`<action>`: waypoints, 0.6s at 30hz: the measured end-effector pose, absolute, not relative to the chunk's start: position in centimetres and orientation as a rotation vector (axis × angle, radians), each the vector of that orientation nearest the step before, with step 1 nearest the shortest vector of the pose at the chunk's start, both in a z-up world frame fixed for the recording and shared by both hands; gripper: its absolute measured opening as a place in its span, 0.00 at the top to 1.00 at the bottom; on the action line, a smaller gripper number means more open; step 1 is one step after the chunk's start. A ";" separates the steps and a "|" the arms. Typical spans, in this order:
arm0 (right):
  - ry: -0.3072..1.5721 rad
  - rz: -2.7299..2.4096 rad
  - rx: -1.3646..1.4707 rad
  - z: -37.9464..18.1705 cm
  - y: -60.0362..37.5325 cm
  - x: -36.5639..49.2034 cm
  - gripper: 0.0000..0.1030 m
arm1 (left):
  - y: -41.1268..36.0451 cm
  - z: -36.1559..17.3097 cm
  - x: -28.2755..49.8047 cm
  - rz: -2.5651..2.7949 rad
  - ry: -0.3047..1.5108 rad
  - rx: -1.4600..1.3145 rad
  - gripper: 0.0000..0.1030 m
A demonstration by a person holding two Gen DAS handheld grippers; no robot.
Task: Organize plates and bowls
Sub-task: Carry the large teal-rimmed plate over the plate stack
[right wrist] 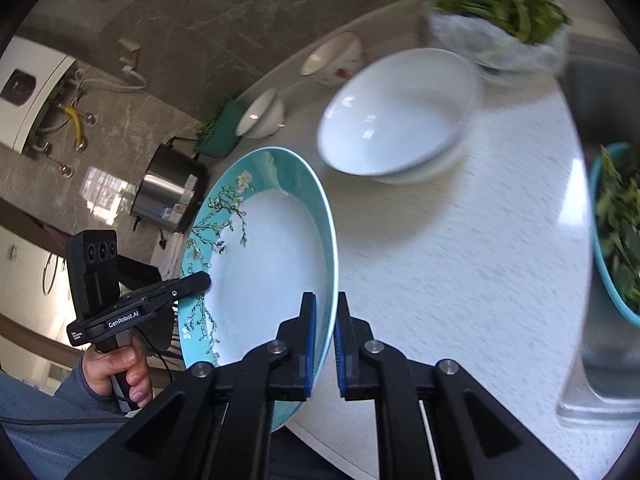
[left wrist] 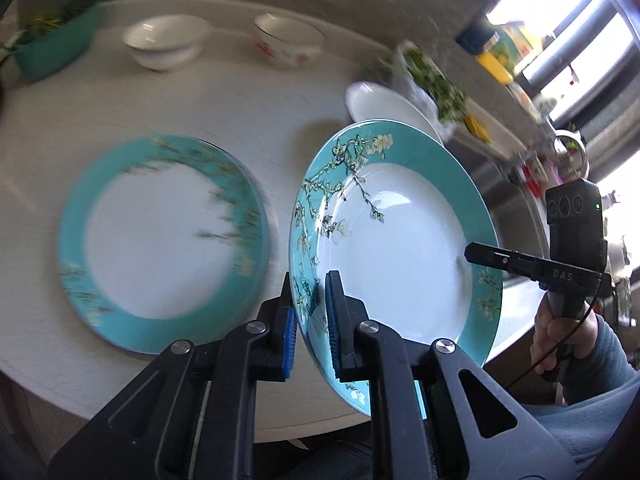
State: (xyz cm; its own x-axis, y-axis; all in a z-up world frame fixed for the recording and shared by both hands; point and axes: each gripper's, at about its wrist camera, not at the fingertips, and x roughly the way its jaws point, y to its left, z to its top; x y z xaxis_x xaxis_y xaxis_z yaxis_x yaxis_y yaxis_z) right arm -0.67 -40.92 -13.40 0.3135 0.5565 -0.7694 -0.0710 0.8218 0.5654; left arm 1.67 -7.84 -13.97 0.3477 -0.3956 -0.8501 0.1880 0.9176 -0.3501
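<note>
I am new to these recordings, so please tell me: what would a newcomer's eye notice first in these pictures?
First, the tilted teal plate, lifted off the table, both grippers at its rim: the left gripper on one side, the right gripper opposite. A matching flat plate lies on the table beside it.

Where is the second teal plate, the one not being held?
In the left wrist view, the second teal plate lies flat on the white table, left of the held plate.

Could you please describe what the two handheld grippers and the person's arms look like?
Both grippers, left and right, are black plastic with silver pivot bolts and blue ribbed pads on the jaws. Each carries a black camera box with three lenses; one reads "DAS", the other "GenRobot.AI". A thin black cable trails down. The sleeves are grey-blue.
</note>
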 end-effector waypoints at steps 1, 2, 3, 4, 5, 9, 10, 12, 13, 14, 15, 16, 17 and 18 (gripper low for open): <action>1.190 0.457 0.467 -13.3 -39.7 0.1 0.90 | -6.7 -13.5 1.7 -0.367 1.147 -0.206 0.89; 1.193 0.476 0.457 -13.3 -38.6 0.7 0.90 | -5.5 -13.1 1.8 -0.351 1.137 -0.208 0.89; 1.196 0.491 0.448 -13.4 -37.6 1.2 0.90 | -4.2 -12.9 2.0 -0.332 1.131 -0.208 0.89; 1.203 0.507 0.435 -13.7 -36.3 2.0 0.90 | -2.9 -12.8 2.2 -0.314 1.127 -0.211 0.89; 1.207 0.514 0.428 -13.8 -35.4 2.2 0.89 | -1.6 -12.7 2.4 -0.295 1.126 -0.214 0.89; 1.230 0.541 0.410 -15.6 -31.3 4.5 0.89 | 2.6 -13.7 3.9 -0.245 1.137 -0.223 0.89; 1.235 0.540 0.409 -16.1 -30.6 4.8 0.89 | 3.7 -14.3 4.4 -0.241 1.141 -0.225 0.89; 1.247 0.533 0.406 -17.1 -29.5 5.6 0.89 | 5.4 -15.2 5.0 -0.233 1.151 -0.228 0.89; 1.253 0.526 0.401 -17.5 -28.9 6.1 0.89 | 6.2 -15.6 5.3 -0.234 1.156 -0.230 0.89; 1.258 0.519 0.392 -17.8 -28.5 6.3 0.89 | 6.7 -16.1 5.7 -0.235 1.162 -0.232 0.89; 1.261 0.514 0.385 -18.0 -28.1 6.6 0.89 | 7.3 -16.5 6.2 -0.238 1.168 -0.234 0.89; 1.264 0.508 0.379 -18.2 -27.8 6.8 0.89 | 7.7 -16.9 6.5 -0.241 1.171 -0.233 0.89; 1.267 0.500 0.375 -18.4 -27.5 7.0 0.89 | 8.0 -17.3 6.8 -0.245 1.174 -0.231 0.89; 1.269 0.495 0.371 -18.6 -27.3 7.1 0.89 | 8.5 -17.6 7.2 -0.250 1.178 -0.227 0.88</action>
State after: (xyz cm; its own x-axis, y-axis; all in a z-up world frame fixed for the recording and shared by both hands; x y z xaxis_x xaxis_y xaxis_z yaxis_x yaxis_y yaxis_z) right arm 7.13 -27.34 -18.56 0.2163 0.5447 -0.8102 -0.1472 0.8386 0.5245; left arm 7.23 8.52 -17.59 0.3609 -0.3097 -0.8797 0.0740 0.9498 -0.3040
